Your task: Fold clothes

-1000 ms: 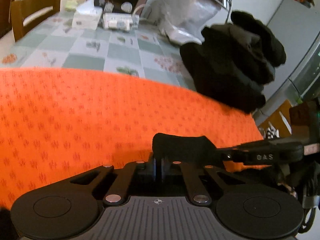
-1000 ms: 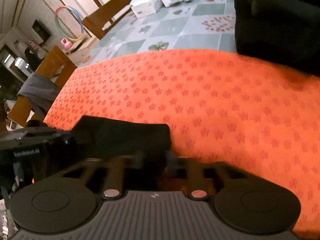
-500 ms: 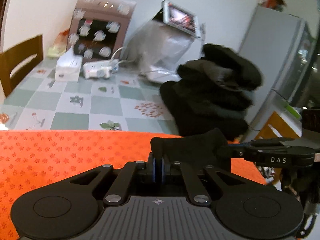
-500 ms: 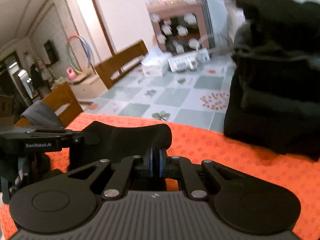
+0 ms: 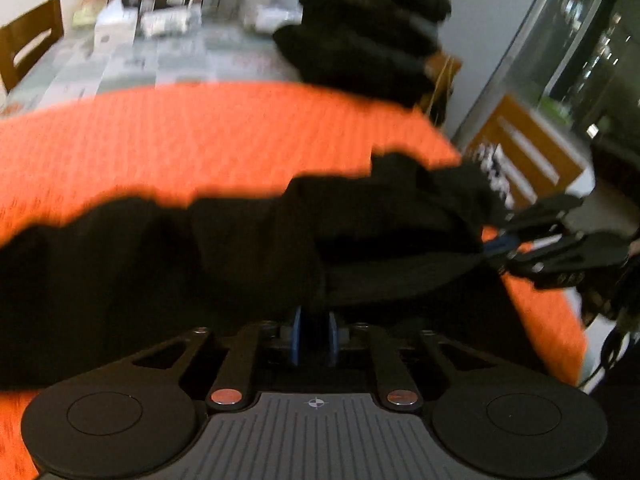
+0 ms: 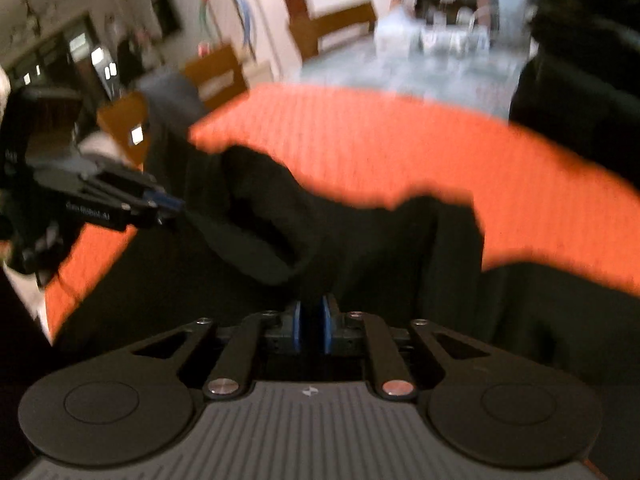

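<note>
A black garment (image 5: 208, 248) lies spread over the orange floral cloth (image 5: 200, 136), blurred by motion. My left gripper (image 5: 314, 334) is shut on the garment's near edge, blue pads close together. My right gripper (image 6: 311, 326) is shut on the same black garment (image 6: 360, 248) at another point of the edge. Each gripper shows in the other's view: the right gripper (image 5: 516, 242) at the right, the left gripper (image 6: 164, 204) at the left, both pinching the fabric.
A pile of dark clothes (image 5: 368, 32) stands at the back right of the table. Small boxes (image 5: 160, 20) lie on the tiled tablecloth behind. A wooden chair (image 5: 28, 44) stands at the left, a wooden cabinet (image 5: 520, 152) off the right edge.
Both grippers have swung down and forward. The black garment, held up as a small bunch before, now lies spread across the orange cloth.
</note>
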The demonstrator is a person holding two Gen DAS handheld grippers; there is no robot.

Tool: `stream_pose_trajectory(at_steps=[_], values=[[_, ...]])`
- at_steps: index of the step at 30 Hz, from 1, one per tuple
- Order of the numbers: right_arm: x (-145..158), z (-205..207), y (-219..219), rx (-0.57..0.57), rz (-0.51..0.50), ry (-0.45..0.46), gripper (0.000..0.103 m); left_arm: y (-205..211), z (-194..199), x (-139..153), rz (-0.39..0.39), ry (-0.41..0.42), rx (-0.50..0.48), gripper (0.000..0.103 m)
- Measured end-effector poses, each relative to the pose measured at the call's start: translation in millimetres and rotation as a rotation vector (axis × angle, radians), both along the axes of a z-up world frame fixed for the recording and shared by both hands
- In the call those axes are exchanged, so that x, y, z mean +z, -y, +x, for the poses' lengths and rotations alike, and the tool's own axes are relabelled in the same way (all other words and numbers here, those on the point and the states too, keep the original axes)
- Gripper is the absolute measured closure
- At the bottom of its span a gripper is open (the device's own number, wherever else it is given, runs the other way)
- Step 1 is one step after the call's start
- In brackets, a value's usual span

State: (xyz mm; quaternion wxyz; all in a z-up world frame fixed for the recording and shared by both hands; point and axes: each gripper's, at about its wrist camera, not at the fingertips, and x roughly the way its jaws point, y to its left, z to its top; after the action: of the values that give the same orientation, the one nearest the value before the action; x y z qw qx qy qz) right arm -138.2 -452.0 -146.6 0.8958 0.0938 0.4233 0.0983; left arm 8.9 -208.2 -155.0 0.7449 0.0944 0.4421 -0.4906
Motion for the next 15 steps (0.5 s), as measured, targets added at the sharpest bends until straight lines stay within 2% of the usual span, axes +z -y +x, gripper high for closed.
stream_pose_trajectory(at_steps=[1, 2, 3, 6, 9, 12, 15], values=[[-2.3, -4.6, -4.0, 0.002, -0.013, -0.020, 0.090, -4.2, -4.8, -1.1, 0.011, -0.005, 0.002, 0.081], [-2.7, -9.2, -7.6, -0.001, -0.027, -0.031, 0.089, -7.5, -7.6, 0.9, 0.008, 0.001, 0.012, 0.073], [-0.9, -13.3, -9.1, -0.009, -0.035, -0.035, 0.085, -10.8, -10.4, 3.1, 0.004, 0.007, 0.023, 0.064], [11.6, -19.1, -8.8, -0.050, -0.041, -0.007, 0.073, -14.5, -11.1, 12.5, -0.027, 0.023, 0.089, 0.051], [21.7, -17.4, -8.2, -0.072, -0.044, 0.027, 0.066, -5.9, -5.1, 14.3, -0.029, 0.044, 0.158, 0.046], [22.1, -10.7, -15.3, -0.075, -0.051, 0.041, 0.061, 10.6, -3.6, 8.8, 0.008, 0.077, 0.209, 0.046], [14.2, 1.6, -26.9, -0.063, -0.077, 0.034, 0.060, 25.9, -3.1, -0.1, 0.059, 0.091, 0.258, 0.046]])
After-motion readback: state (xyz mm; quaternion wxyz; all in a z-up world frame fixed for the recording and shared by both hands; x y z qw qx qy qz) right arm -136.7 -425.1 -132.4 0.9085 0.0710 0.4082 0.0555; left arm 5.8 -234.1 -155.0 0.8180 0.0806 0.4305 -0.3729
